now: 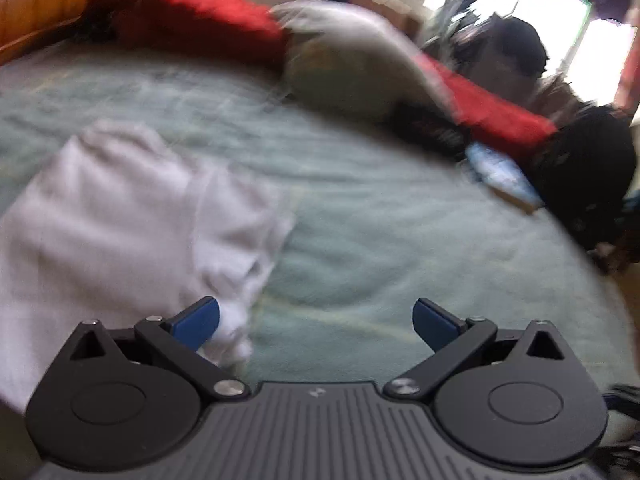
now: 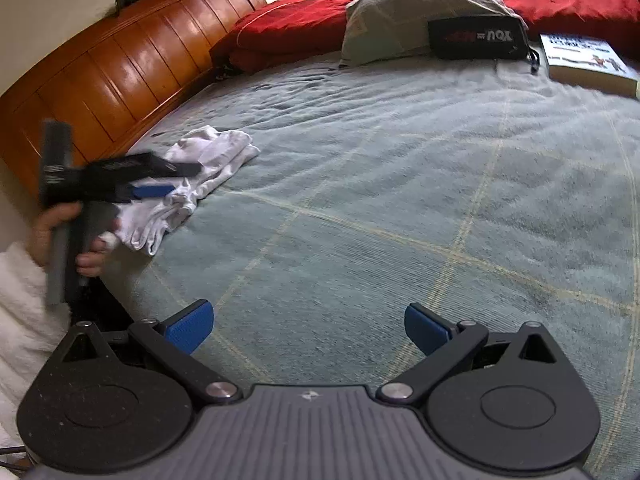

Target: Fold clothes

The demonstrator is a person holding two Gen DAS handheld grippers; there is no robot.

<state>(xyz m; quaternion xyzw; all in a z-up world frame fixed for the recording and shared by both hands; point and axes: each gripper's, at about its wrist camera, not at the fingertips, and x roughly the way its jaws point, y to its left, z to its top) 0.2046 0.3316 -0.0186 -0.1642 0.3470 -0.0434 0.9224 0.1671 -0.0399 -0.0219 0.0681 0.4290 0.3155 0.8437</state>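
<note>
Left gripper point(image 1: 316, 320): your jaws stand wide apart, nothing between them.
Right gripper point(image 2: 308, 326): jaws spread wide, empty.
Left hand point(image 2: 60, 236): yours wraps the handle, white sleeve point(image 2: 24, 300) at the wrist.

Right gripper point(image 2: 308, 330) over the blue-green bedspread point(image 2: 400, 200), blue pads point(image 2: 188, 330) spread wide, nothing between them. Left side: a hand point(image 2: 60, 236) with a white fluffy sleeve point(image 2: 20, 300) holds the left gripper point(image 2: 156, 184), blurred, its blue fingertips over a crumpled white garment point(image 2: 204, 168) lying near the wooden headboard point(image 2: 112, 60); whether it grips cloth can't be told. Far edge of bed: red pillows point(image 2: 288, 28), grey pillow point(image 2: 408, 4), black pouch point(image 2: 476, 40) resting against it, book point(image 2: 584, 60) just beside the pouch
</note>
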